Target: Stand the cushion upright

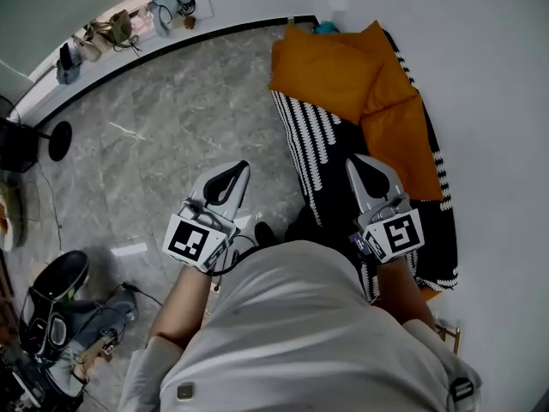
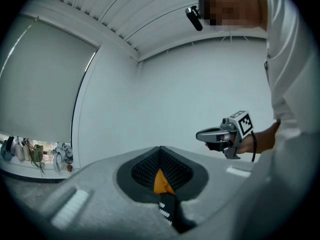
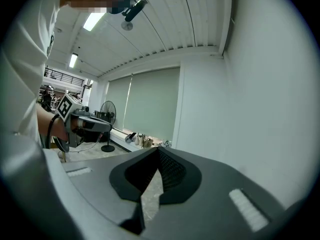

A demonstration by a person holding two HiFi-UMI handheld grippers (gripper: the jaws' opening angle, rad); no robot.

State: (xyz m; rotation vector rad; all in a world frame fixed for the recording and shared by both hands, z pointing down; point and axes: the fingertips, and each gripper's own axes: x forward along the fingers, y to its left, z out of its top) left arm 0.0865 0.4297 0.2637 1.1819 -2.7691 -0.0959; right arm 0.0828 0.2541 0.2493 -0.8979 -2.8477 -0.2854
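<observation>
- We hold the left gripper (image 1: 232,174) over the grey floor (image 1: 154,144), its jaws pressed together with nothing between them.
- We hold the right gripper (image 1: 367,168) above the black-and-white patterned mat (image 1: 317,153), its jaws likewise closed and empty.
- The orange cushion (image 1: 330,75) lies on that mat by the white wall (image 1: 480,75), ahead of both grippers and touched by neither.
- Another orange piece (image 1: 403,136) sits just beside it; we cannot tell whether it is a separate cushion.
- Shoes (image 1: 111,28) line the foot of the far wall, and a fan base (image 1: 60,140) stands on the floor to our left.
</observation>
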